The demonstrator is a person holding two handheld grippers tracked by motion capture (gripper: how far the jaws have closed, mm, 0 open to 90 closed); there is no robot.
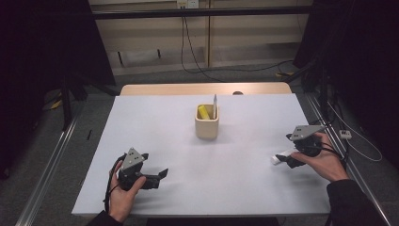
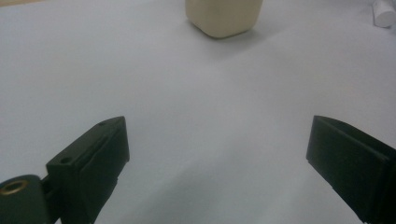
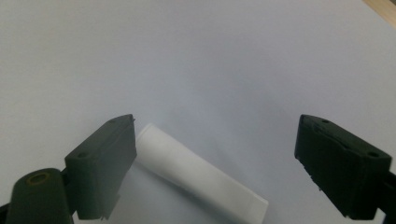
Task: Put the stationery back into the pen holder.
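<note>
Left hand-held gripper [image 1: 162, 174]: held in the left hand [image 1: 123, 193] at the 7 o'clock corner of the white bench [image 1: 188, 188], forearm entering from the bottom edge, body low over the surface, jaws pointing toward 3 o'clock. In the left gripper view the jaws stand wide apart with bare bench between them.

Cup [image 1: 207, 121]: cream, upright, just beyond bench centre toward 12 o'clock; a yellow item [image 1: 203, 112] and a thin pale stick [image 1: 215, 106] stand in it. Well apart from both grippers.

Right hand-held gripper [image 1: 288, 161]: held in the right hand [image 1: 324, 162] at the 4 o'clock edge of the bench, jaws pointing toward 9 o'clock. Jaws wide, not pressing anything.

White tube [image 3: 196, 175]: lies flat on the bench between the right jaws, slanted, its far end just beside the left-hand jaw in the right gripper view, clear of the other jaw.
</note>
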